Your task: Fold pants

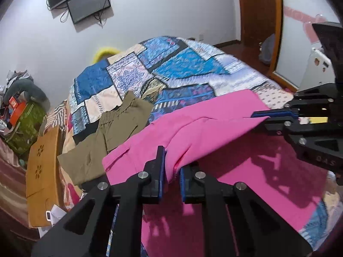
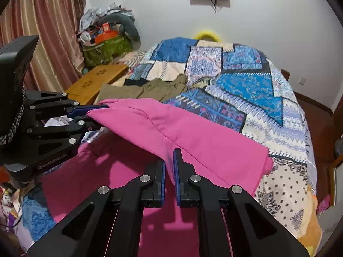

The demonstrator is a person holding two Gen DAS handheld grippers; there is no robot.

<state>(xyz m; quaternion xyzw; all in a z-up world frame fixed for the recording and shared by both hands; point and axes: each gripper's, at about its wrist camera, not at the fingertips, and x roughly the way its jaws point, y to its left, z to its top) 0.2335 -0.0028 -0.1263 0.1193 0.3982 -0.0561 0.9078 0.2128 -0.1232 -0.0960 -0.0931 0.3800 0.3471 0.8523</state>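
Observation:
Pink pants [image 1: 193, 128] lie on the bed, their near end lifted and doubled over the lower part [image 1: 268, 182]. My left gripper [image 1: 171, 167] is shut on the pink fabric edge at the left side. My right gripper [image 2: 169, 167] is shut on the same lifted edge at the right side; it also shows in the left wrist view [image 1: 263, 115], pinching the cloth. In the right wrist view the left gripper [image 2: 94, 112] clamps the far corner of the pants [image 2: 193, 137]. The raised fold hangs between both grippers above the flat pink layer [image 2: 107, 171].
Olive-green pants [image 1: 107, 137] lie folded further up the patchwork bedspread [image 1: 171, 64]. A wooden board [image 1: 42, 171] leans at the bed's left side, with a pile of clutter [image 2: 105, 40] beyond. A doorway [image 1: 259, 10] stands at the right.

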